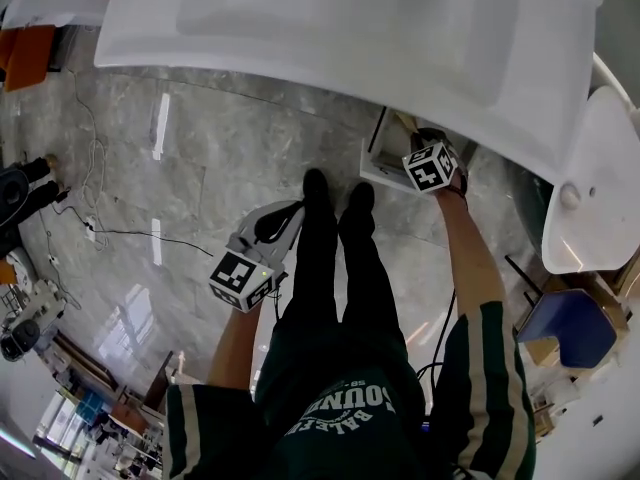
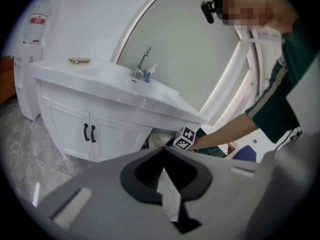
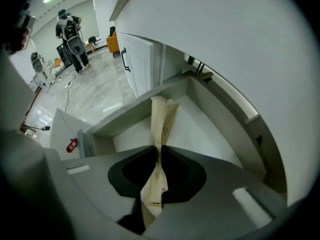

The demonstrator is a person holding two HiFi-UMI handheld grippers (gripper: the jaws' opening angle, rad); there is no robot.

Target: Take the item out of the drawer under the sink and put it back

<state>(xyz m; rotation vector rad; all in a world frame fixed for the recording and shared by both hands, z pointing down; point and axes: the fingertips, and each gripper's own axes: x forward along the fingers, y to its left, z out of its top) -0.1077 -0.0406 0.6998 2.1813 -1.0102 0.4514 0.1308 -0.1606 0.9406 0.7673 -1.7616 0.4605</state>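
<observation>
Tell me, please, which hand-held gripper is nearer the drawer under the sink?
Right. The right hand-held gripper is over the drawer; the left hand-held gripper hangs beside the person's leg.

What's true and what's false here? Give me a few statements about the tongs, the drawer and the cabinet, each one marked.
1. The right tongs are shut on a beige paper packet. True.
2. The drawer under the sink is closed. False: it stands open, and the packet hangs over its inside.
3. The left tongs hold a second packet. False: they are shut with nothing between them, held away from the cabinet.
4. The two cabinet doors with black handles are closed. True.
</observation>
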